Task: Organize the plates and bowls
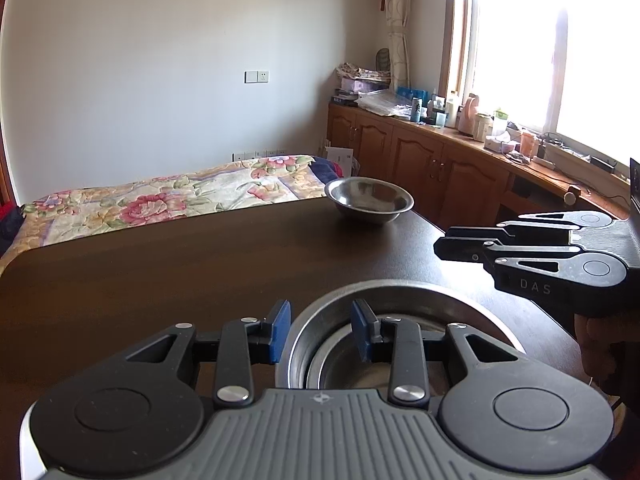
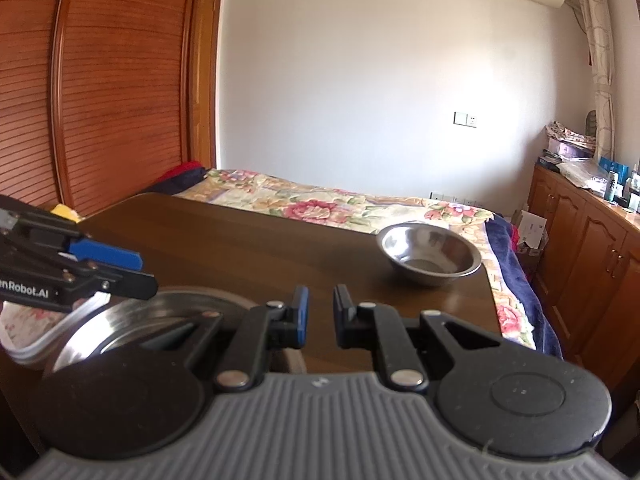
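A lone steel bowl [image 1: 369,199] [image 2: 430,255] stands near the far right corner of the dark wooden table [image 1: 160,280]. Close to me sits a wide steel bowl [image 1: 420,298] [image 2: 160,312] with a smaller steel dish nested inside it. My left gripper [image 1: 320,332] [image 2: 140,270] is open and straddles that bowl's left rim, one blue pad inside and one outside. Beside the stack, my right gripper [image 2: 320,312] [image 1: 440,242] hovers over bare table, its jaws narrowly apart with nothing between them. A white floral plate [image 2: 24,336] peeks out under the stack's left side.
A bed with a floral blanket [image 1: 160,200] lies just beyond the table's far edge. Wooden cabinets [image 1: 420,164] with a cluttered counter run under the window on the right. A slatted wooden wardrobe [image 2: 100,100] stands at the left. The table's middle is bare wood.
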Action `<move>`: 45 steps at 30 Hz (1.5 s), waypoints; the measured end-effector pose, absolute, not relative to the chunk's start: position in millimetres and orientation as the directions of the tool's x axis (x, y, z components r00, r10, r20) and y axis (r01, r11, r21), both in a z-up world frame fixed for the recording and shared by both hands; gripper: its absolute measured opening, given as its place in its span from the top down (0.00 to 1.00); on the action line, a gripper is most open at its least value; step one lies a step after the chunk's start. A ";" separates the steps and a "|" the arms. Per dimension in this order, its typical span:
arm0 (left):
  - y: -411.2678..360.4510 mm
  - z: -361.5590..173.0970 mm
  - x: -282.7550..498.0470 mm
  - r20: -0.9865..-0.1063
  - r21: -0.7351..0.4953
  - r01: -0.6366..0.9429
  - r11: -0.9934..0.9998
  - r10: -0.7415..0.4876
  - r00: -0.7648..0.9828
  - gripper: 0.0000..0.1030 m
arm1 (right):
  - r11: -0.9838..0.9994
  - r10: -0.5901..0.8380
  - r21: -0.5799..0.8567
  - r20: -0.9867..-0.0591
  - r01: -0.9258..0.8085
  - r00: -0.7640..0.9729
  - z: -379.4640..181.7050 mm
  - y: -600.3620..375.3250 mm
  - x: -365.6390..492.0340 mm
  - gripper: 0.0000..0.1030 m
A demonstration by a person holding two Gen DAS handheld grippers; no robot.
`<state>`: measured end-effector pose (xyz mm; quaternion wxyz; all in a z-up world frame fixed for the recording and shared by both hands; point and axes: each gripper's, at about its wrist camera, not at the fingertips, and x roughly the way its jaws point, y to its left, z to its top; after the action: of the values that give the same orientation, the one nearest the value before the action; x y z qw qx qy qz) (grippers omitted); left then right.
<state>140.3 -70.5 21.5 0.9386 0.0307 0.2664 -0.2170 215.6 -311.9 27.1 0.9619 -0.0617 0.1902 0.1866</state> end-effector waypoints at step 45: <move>-132.8 38.8 259.2 -0.541 0.039 0.418 0.908 -0.333 0.773 0.43 | 0.959 0.241 -0.041 -0.399 -0.280 0.885 9.3 -380.0 328.6 0.62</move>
<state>259.2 -132.8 38.9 0.9382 0.0786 0.2713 -0.2000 328.6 -380.0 9.3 0.9695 -0.0488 0.1992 0.1342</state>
